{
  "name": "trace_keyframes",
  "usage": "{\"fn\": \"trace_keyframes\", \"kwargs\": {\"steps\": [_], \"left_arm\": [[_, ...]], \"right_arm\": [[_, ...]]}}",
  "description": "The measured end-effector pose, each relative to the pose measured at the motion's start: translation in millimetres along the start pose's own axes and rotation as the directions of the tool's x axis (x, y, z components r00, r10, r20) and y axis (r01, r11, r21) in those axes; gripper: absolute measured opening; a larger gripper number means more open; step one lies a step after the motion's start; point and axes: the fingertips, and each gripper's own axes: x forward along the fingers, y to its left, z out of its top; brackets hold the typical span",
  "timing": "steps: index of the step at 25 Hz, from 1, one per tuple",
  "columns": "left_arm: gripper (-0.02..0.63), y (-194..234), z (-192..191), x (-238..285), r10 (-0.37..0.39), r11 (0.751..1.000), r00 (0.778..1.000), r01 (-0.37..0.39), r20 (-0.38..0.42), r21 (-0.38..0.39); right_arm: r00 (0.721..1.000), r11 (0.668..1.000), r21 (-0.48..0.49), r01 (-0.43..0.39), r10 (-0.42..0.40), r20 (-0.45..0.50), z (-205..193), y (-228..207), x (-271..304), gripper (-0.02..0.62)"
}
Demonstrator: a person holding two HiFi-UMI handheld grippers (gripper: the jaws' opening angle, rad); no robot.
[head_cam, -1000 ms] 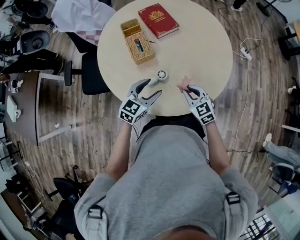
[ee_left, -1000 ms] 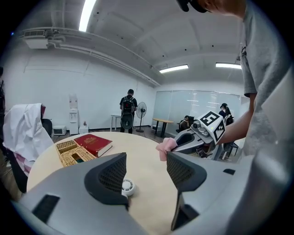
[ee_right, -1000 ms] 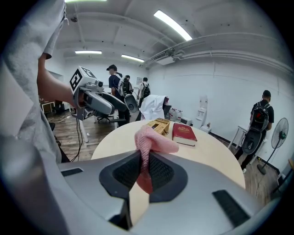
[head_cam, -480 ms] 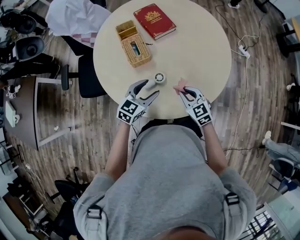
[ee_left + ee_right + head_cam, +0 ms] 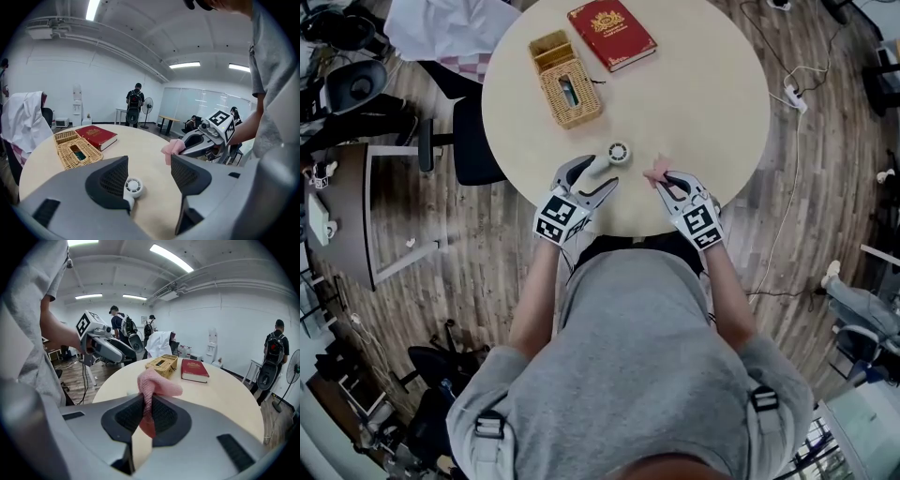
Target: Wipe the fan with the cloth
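Left gripper (image 5: 148,165) jaws opening wider, fan (image 5: 133,186) between them

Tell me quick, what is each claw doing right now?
Left gripper: open, just widened; small white fan between its jaws, not gripped.
Right gripper: shut on the pink cloth.

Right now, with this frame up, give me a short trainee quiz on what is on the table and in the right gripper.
1. Which lies nearest the person's edge of the table: A basket, B fan, C book?
2. True or false: the right gripper is empty.
3. How does the fan rest?
Key: 1 B. 2 False: it is shut on the pink cloth. 3 Lying flat on the table.
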Motion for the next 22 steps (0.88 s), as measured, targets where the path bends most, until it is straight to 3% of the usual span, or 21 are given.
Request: {"fn": "trace_keyframes", "kwargs": {"steps": [9,15,22], "left_arm": [[0.305,19,-23,33,0.008,1.0,0.998,-0.009,-0.056,-0.027],[0.318,26,-41,55,0.006,0.998,0.991,0.003,-0.134,0.065],[0.333,31,-60,77,0.002,0.997,0.983,0.012,-0.184,0.074]], "right_arm": [[0.999,0.999,0.038,-0.03,0.031,-0.009,-16,-15,18,0.041],[0.998,0.997,0.058,-0.054,0.055,-0.02,-26,-25,32,0.041],[0.997,0.995,0.079,-0.056,0.06,-0.05,-48,-39,42,0.041]]}}
